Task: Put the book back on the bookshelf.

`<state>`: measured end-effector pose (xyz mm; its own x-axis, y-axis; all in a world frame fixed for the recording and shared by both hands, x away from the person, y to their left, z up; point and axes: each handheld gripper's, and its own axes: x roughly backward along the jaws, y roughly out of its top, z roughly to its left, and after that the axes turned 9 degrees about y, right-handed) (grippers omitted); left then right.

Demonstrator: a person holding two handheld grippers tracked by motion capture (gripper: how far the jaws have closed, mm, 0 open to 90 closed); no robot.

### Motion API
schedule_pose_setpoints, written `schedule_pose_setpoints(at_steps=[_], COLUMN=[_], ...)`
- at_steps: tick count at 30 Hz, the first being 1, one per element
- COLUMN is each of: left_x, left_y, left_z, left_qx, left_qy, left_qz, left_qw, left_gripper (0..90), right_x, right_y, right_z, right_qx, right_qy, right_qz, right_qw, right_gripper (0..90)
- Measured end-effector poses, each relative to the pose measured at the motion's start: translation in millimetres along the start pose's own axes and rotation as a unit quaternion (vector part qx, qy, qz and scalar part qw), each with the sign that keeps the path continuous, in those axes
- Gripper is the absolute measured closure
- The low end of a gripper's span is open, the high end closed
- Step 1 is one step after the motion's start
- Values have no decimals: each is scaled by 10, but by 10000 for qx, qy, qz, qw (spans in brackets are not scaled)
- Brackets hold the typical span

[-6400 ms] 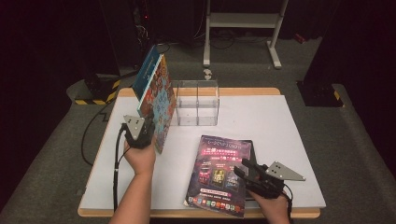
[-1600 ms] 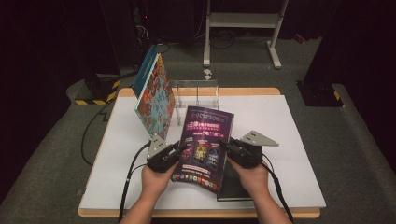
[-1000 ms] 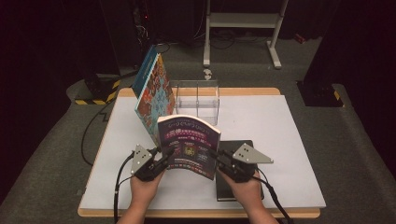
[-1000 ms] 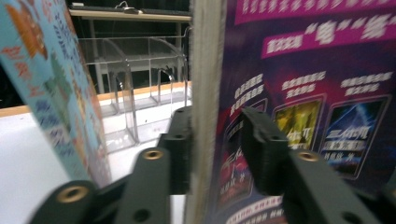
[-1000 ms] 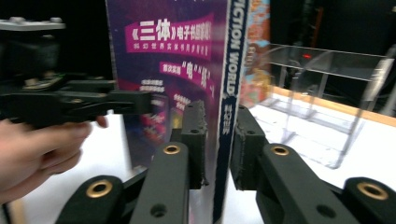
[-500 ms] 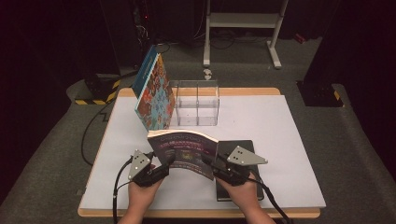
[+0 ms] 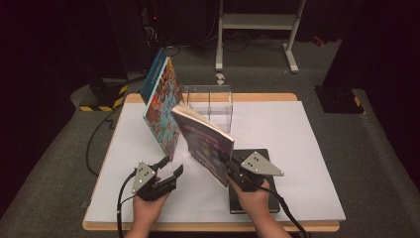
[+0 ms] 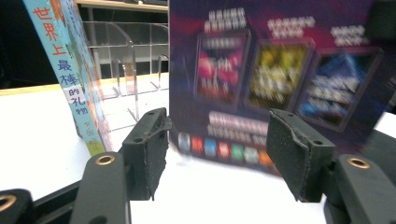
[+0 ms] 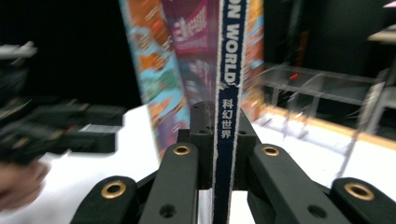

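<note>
Item count, as visible in the high view:

- Books: three. One purple book (image 7: 204, 144) is raised on edge, one colourful book (image 7: 161, 111) stands upright beside the rack, and one dark book (image 7: 253, 201) lies flat on the desk (image 7: 307, 144).
- Clear acrylic racks: one (image 7: 213, 104).
- Tools: two, the left tool (image 7: 168, 167) and the right tool (image 7: 227, 166).
- Hands: two.
- Desks: one.
</note>
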<state>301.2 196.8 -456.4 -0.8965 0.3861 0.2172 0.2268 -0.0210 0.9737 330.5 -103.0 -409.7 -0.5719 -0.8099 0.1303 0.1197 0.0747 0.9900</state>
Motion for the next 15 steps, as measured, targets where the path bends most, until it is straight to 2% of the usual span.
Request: schedule_pose_setpoints(at_steps=[2,3,6,8,11,15], left_x=[-16,-20,-28,-30,-56,-120], left_y=[12,22,81,132,284,550], left_z=[-6,-17,-67,-116,-244,-493], left_qx=[37,48,39,67,196,180], left_qy=[-49,-68,-255,-391,-748,-1259], left_qz=[0,8,-43,-111,-179,-219], left_qw=[10000,10000,9997,9992,9968,9916], left_gripper=[386,382,343,310,239,177], right_x=[-35,-57,-120,-105,-87,-82], right_y=[11,4,-90,-127,-166,-177], right_z=[-41,-59,-52,-25,19,40], right_qx=[-74,-175,-266,-260,-242,-268], right_qy=[-152,-181,-254,-244,-220,-153], right_qz=[-153,-149,5,-43,-44,-48], right_qw=[9997,9996,9993,9994,9995,9995], right_gripper=[837,837,834,832,825,816])
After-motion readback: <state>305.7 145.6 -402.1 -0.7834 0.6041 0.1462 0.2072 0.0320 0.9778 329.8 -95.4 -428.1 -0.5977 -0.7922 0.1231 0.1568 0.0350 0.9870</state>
